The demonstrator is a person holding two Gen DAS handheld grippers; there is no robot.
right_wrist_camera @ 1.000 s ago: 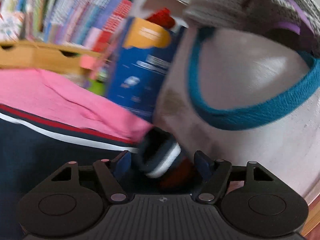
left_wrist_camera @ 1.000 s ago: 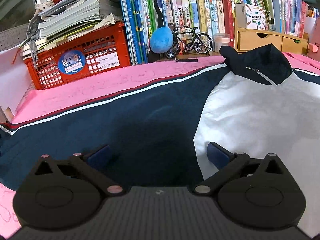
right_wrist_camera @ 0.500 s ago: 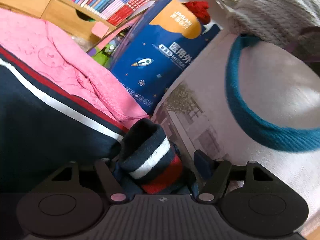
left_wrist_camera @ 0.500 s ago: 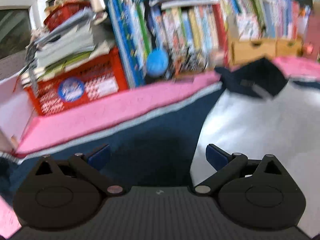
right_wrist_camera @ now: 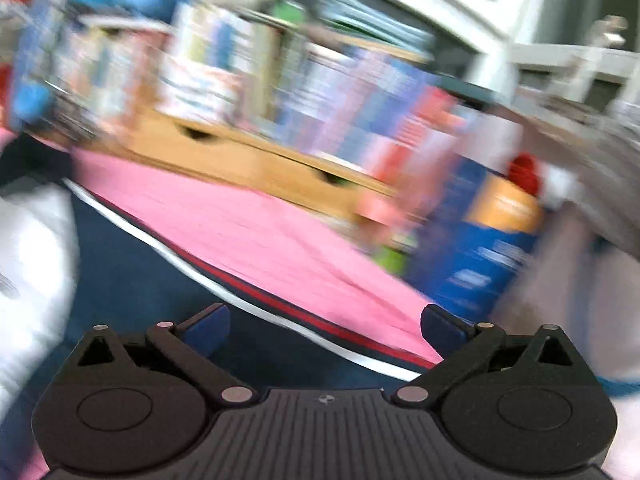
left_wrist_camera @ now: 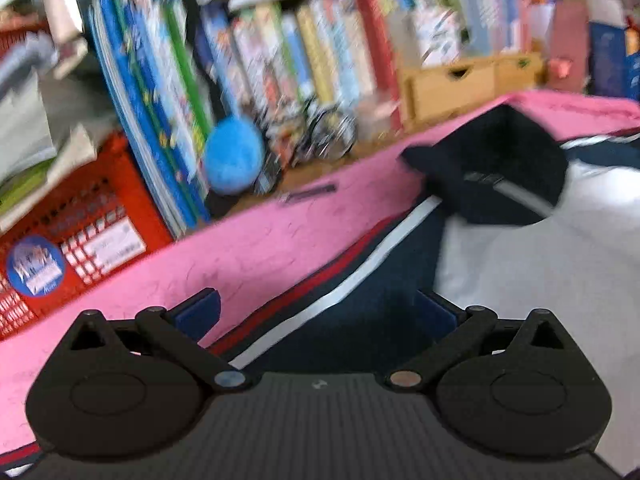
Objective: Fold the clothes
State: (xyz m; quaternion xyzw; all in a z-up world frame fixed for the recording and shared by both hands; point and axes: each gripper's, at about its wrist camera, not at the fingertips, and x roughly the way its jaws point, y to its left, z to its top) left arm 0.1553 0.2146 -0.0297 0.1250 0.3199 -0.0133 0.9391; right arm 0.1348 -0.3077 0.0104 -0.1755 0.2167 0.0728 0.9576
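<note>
A navy and white jacket with a red and white stripe lies spread on a pink cloth; its dark collar points to the shelf. My left gripper is open and empty over the striped edge of the left sleeve. My right gripper is open and empty over the striped edge of the right sleeve, with the pink cloth beyond. Both views are blurred by motion.
Behind the cloth stand a row of books, a red crate, a blue ball and wooden drawers. A blue box and a white bag stand at the right.
My right gripper has let go of the sleeve cuff and swung left over the sleeve. My left gripper has moved toward the striped sleeve edge and tilted. Both stay open.
</note>
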